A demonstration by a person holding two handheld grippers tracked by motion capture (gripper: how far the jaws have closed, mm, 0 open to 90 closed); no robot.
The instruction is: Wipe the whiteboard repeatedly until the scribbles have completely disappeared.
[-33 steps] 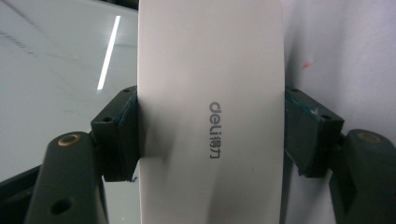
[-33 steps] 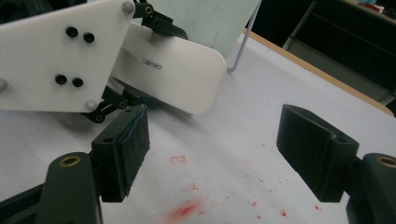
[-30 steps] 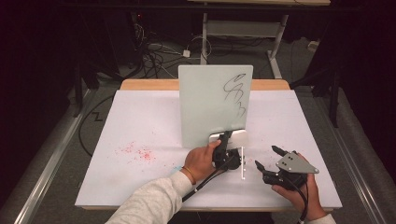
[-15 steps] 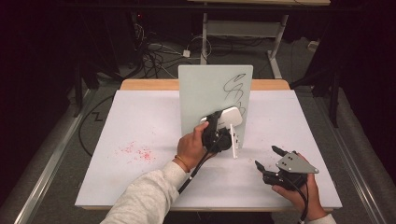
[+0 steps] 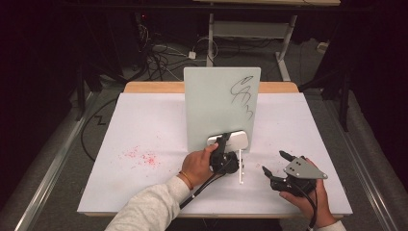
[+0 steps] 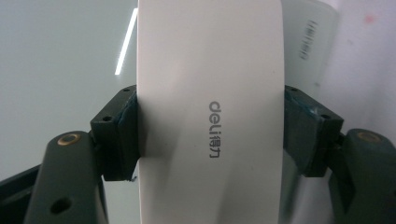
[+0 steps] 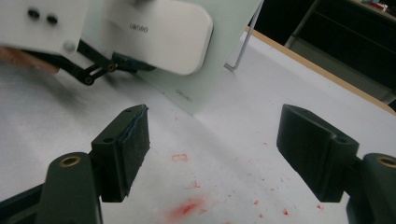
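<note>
A pale whiteboard [image 5: 216, 106] stands upright in the middle of the table, with a black scribble [image 5: 242, 96] at its upper right. My left gripper [image 5: 225, 144] is shut on a white eraser [image 5: 235, 140] and holds it flat against the board's lower edge. In the left gripper view both pads clamp the eraser [image 6: 210, 93] by its long sides. My right gripper [image 5: 273, 162] stands open near the front right of the table with nothing between its fingers [image 7: 126, 149]. From there I see the eraser [image 7: 163, 32] on the board [image 7: 224, 56].
The table's white cover [image 5: 144, 125] carries red smudges [image 5: 142, 157] at the left, and more [image 7: 187, 205] under my right gripper. A thin white rod [image 5: 240, 168] lies in front of the board. Wooden edge [image 5: 154, 87] at the back; cables on the floor beyond.
The left gripper carried the eraser up the board's face half a second ago and has come back down to the lower edge. The right gripper has stayed put.
</note>
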